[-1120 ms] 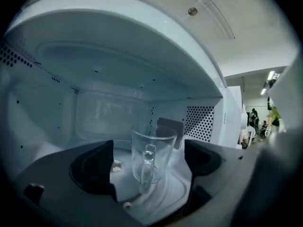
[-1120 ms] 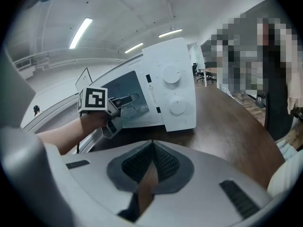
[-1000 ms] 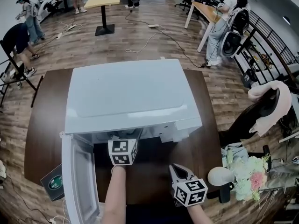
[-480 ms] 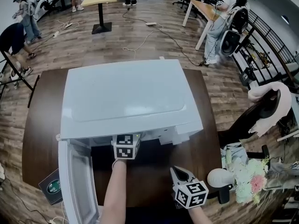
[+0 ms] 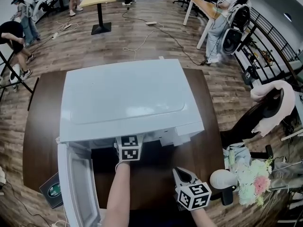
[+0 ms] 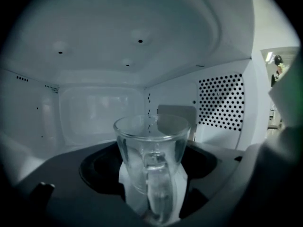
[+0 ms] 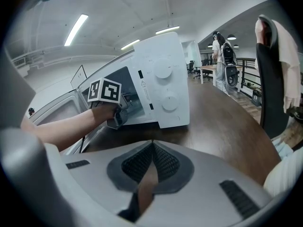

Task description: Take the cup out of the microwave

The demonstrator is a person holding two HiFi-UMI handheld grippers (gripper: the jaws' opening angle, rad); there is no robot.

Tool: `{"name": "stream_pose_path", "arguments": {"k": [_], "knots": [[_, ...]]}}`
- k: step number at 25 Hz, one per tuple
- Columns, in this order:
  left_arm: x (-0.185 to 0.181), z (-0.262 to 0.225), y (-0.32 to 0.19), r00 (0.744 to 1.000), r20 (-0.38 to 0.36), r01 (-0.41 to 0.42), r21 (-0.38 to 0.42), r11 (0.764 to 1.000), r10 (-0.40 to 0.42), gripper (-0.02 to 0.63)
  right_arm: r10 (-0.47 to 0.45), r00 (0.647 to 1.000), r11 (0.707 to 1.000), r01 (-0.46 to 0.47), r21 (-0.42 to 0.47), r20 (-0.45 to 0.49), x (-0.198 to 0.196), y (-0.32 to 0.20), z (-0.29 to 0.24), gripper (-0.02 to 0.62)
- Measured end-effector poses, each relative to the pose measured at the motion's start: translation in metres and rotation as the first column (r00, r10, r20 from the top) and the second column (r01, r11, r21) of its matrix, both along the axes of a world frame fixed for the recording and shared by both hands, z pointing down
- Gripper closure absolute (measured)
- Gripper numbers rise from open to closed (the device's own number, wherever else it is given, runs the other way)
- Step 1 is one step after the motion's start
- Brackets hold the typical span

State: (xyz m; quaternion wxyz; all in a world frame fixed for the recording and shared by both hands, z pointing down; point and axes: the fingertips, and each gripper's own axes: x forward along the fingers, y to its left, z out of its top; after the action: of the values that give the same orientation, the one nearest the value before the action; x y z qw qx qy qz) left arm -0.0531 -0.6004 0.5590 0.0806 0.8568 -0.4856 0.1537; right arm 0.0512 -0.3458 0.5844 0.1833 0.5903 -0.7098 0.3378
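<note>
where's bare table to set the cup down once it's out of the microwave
Bare table right of the microwave, out to the table edge, and the strip in front between the open door and the right gripper. Crowded: front-left corner, green-labelled item.

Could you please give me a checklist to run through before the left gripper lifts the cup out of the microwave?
1. Microwave door open wide: ok.
2. Cup upright between the jaws of the left gripper: ok.
3. Jaws, which have just been closing, firm on the cup: cannot tell.
4. Cup empty, nothing to spill: cannot tell.
5. Right gripper shut, empty, outside the microwave opening: ok.
</note>
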Motion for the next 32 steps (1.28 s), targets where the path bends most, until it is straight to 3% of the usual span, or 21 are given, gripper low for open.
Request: {"name": "stream_pose_path", "arguments": {"k": [5,15,32], "knots": [[0.002,-0.004,0.006,0.999,0.035,-0.035,0.043,0.998,0.033,0.236,-0.002,1.0,1.0,0.002,0.002,0.0,0.0,0.005,0.0,0.601],[0.003,-0.004,0.016,0.998,0.04,-0.039,0.041,0.998,0.038,0.238,-0.001,1.0,1.0,0.001,0.009,0.0,0.004,0.011,-0.003,0.601],[-0.013,-0.022,0.049,1.0,0.011,0.02,0.05,0.999,-0.021,0.238,-0.028,0.999,0.999,0.027,0.042,0.031,-0.003,0.029,-0.013,0.601]]}}
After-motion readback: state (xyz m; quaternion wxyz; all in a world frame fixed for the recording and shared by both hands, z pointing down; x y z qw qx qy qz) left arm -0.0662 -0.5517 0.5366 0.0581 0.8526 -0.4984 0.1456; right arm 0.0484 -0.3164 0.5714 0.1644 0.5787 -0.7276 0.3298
